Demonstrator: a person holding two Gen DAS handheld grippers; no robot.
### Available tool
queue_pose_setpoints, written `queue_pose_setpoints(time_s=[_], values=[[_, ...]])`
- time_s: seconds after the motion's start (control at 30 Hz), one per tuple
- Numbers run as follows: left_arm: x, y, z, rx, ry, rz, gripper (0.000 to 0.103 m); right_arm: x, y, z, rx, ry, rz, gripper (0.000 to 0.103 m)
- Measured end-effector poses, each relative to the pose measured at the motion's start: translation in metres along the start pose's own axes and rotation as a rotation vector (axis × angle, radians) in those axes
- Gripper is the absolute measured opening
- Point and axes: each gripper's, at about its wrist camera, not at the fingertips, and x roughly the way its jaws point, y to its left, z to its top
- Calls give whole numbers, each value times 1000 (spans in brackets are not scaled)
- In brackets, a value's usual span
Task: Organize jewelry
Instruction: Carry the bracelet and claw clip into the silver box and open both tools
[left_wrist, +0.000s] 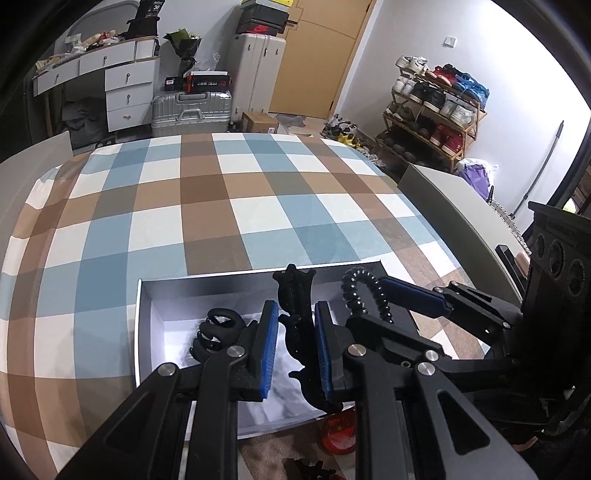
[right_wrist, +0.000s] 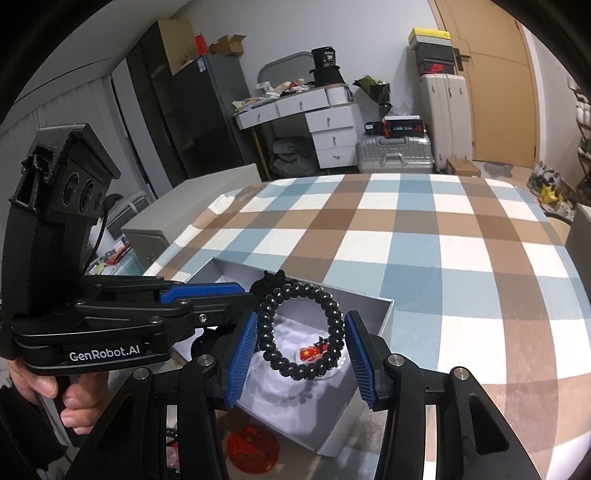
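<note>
A grey box (left_wrist: 207, 286) with a white lining lies open on the checked bed. My left gripper (left_wrist: 295, 347) is over it, and a long black hair clip (left_wrist: 297, 299) stands between the blue pads; the right pad touches it, the left stands a little off. A black claw clip (left_wrist: 218, 332) lies inside the box. My right gripper (right_wrist: 301, 350) is shut on a black beaded bracelet (right_wrist: 301, 334), held above the box (right_wrist: 369, 354). The bracelet also shows in the left wrist view (left_wrist: 365, 291). A small red item (right_wrist: 312, 350) lies in the box under the bracelet.
A red round piece (left_wrist: 338, 432) and a black piece (left_wrist: 310, 470) lie on the bed near the box's front edge; the red piece also shows in the right wrist view (right_wrist: 253, 450). The checked bedspread (left_wrist: 221, 206) stretches beyond. Grey cabinets flank the bed.
</note>
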Motion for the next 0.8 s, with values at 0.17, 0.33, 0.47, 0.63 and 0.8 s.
queue_pose_setpoints(time_s=[0.17,0.33,0.47,0.63,0.8], values=[[3,0,1,5,2,-1,15,3,1,0,-13,8,-9,49],[3,1,1,-5,1,-5,16,4,4,1,-25,13,-28,53],[0,0,1,18,-15,24,20,-3,5,0,-32,-10,-32,66],[-6,1,-2,11,-24,40,20,-15,2,-1,-6,-36,-51,68],[-21,-3,-11,21,-35,49,21,-36,1,-5,17,-71,-69,70]])
